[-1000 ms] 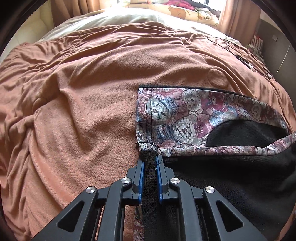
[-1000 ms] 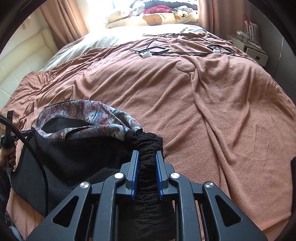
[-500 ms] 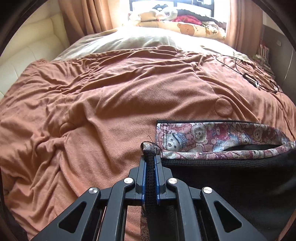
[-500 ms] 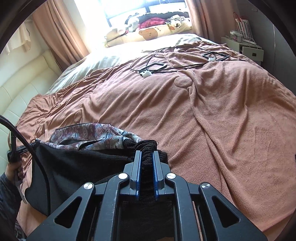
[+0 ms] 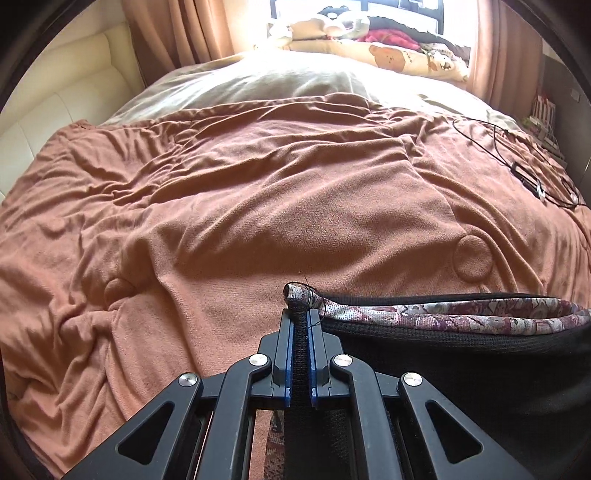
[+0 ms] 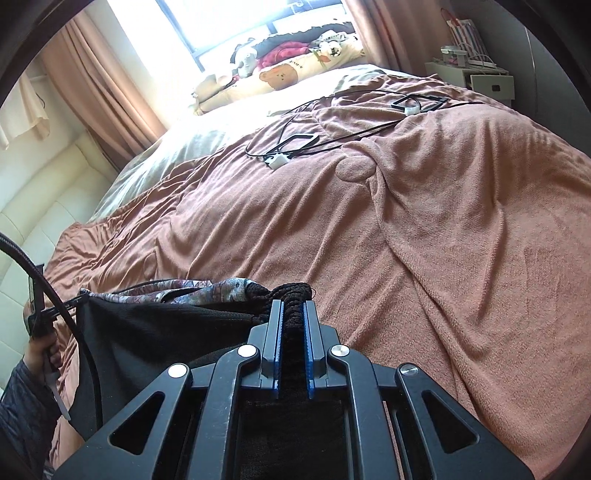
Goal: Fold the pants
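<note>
The left gripper (image 5: 300, 325) has its blue-padded fingers (image 5: 290, 354) clenched on one end of the black knit pants with a bear-print lining (image 5: 461, 354); the right gripper (image 6: 293, 325) grasps the bunched other end, the waistband stretched between them above the rust-brown blanket-covered bed (image 5: 258, 206).

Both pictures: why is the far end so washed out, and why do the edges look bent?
Left wrist view: window daylight blows out the pillow; right wrist view: same glare on it. Both: fisheye lens curves the blanket, dark corners.
</note>
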{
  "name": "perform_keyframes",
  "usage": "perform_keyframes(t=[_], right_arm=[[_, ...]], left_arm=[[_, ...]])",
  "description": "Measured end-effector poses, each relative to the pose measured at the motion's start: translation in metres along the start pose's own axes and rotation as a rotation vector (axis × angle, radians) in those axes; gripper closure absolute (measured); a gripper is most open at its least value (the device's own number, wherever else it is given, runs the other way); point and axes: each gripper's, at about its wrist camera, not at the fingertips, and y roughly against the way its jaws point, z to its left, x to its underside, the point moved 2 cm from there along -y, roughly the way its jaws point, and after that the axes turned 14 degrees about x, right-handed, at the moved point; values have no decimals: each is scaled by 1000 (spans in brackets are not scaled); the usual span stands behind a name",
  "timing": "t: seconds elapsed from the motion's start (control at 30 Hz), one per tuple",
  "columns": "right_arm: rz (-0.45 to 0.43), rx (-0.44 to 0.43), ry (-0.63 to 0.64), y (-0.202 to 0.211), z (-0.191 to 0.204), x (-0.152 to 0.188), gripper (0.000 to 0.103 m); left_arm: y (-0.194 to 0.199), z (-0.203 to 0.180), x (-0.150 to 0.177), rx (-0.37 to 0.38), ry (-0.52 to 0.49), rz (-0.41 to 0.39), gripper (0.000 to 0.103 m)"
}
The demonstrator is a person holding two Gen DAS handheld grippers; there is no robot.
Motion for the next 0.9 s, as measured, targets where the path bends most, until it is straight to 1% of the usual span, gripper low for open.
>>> perform_keyframes(t=[0.2, 0.33, 0.57, 0.67, 0.7, 0.73, 0.77, 0.8, 0.83, 0.87, 0.9], right_arm=[[-13, -7, 4, -14, 11, -13, 97], [-13, 2, 0, -28, 15, -21, 97], [-6, 22, -9, -46, 18, -25, 97], [24, 32, -7, -53, 18, -25, 96], [42, 33, -4, -55, 19, -27, 93], [55, 29, -6, -55, 19, -29, 93], [65, 33, -10, -55, 19, -30, 88], [71, 41, -11, -53, 18, -33, 80], [68, 41, -14, -49, 18, -35, 73], [62, 33, -20, -45, 17, -37, 54], [53, 24, -28, -40, 16, -39, 44]], left_arm=[[-23, 12, -3, -16, 37, 27, 96], [-38, 15, -3, -27, 39, 37, 96], [-57, 15, -7, -32, 54, 55, 96], [-67, 14, -8, -46, 54, 96, 91], [-66, 15, -8, -60, 57, 98, 83], [-63, 16, -7, -67, 70, 97, 73], [-59, 19, -6, -63, 89, 95, 67], [-55, 21, -4, -55, 106, 91, 51], [-49, 23, -3, -51, 116, 81, 42], [-42, 24, -1, -51, 118, 71, 41], [-35, 25, 0, -49, 120, 65, 41]])
